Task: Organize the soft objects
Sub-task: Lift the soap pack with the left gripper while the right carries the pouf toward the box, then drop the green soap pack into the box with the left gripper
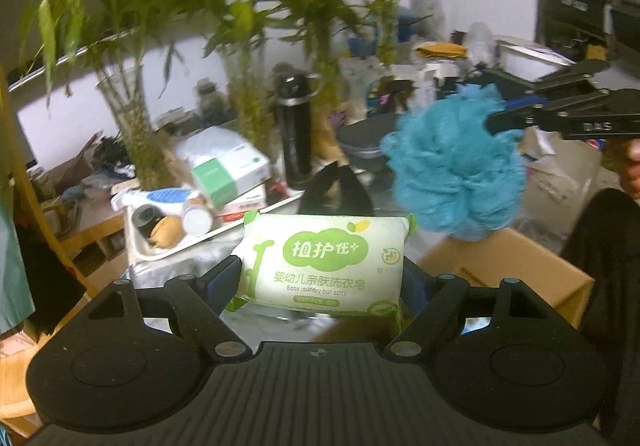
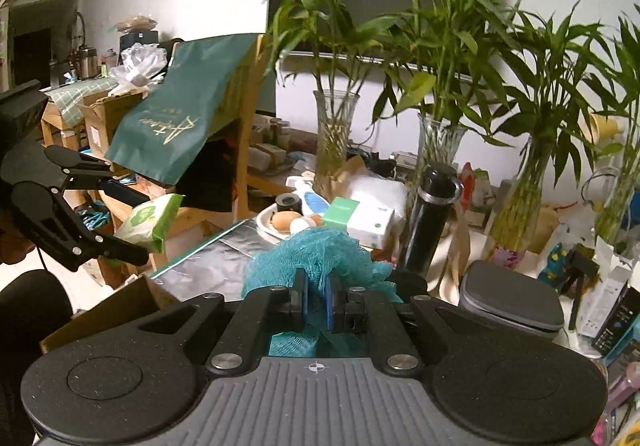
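Here, a white tray holds an egg and bottles.

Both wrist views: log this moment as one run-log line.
left tool: shut on soap pack | right tool: shut on blue bath pouf | both held above cardboard box

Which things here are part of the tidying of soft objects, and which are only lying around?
Part of the job:
- soap pack, in the left hand-held gripper
- blue bath pouf, in the right hand-held gripper
- cardboard box, probably the container

Just lying about:
- black flask
- bamboo vases
- white tray of small items
- green bag
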`<state>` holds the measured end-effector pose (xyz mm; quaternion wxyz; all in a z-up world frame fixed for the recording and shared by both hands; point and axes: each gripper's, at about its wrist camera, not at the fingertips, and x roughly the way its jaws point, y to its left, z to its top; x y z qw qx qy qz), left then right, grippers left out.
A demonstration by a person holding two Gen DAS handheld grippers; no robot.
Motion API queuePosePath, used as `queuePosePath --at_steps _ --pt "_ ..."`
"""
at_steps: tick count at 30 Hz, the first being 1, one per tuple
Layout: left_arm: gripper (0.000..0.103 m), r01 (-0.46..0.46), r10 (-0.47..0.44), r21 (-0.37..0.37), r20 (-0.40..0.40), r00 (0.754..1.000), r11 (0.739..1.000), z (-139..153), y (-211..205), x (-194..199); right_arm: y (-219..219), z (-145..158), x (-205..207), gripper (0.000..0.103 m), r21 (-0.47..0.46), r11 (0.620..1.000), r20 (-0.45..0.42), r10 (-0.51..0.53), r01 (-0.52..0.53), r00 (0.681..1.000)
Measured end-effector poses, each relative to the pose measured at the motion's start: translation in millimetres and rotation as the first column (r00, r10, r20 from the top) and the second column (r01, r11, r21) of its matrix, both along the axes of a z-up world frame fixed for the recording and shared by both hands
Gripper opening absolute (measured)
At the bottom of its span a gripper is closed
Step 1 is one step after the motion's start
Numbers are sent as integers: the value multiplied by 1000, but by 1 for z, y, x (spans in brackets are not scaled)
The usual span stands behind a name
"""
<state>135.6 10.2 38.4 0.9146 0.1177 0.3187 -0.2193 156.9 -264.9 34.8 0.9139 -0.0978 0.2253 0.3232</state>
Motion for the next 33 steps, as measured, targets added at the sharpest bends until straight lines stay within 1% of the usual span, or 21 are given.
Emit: queuePosePath --at_steps 3,6,11,13,14,16,17,20,25,30,33 --pt "82 46 -46 4 -1 999 999 3 -12 -14 -2 4 -12 10 2 1000 9 3 -3 1000" --pt "82 99 -99 2 -20 995 995 1 -24 -23 -7 7 -22 10 9 1000 14 3 -3 1000" --pt "83 193 -192 25 -37 981 981 -9 -47 -34 -14 10 -37 10 13 1000 21 -4 4 1000" --pt "84 232 -231 2 -46 972 973 -12 -53 -38 -17 11 -42 10 13 1000 23 -10 10 1000" --pt "84 246 -247 -27 -53 967 969 -13 -54 -39 -19 11 -44 10 13 1000 23 -13 13 1000" --pt "84 264 -269 -74 -68 961 962 -13 -56 -39 -22 12 -49 10 14 1000 24 -19 19 1000" --pt "84 262 -268 -77 -68 961 962 -12 -58 -41 -23 12 -51 10 15 1000 25 -22 21 999" --pt "84 217 -220 -54 -55 974 975 -12 -58 -46 -28 12 -57 10 21 999 22 -28 28 999" --pt "84 98 -100 -34 -61 993 995 -12 -50 -50 -30 11 -64 10 25 999 15 -28 28 999" --pt "84 5 -6 -15 -82 997 1000 -13 -38 -54 -27 8 -68 10 33 999 -2 -15 15 1000" --pt "84 -37 38 15 -79 996 999 -15 -34 -60 -24 6 -72 10 33 999 -8 -3 4 1000"
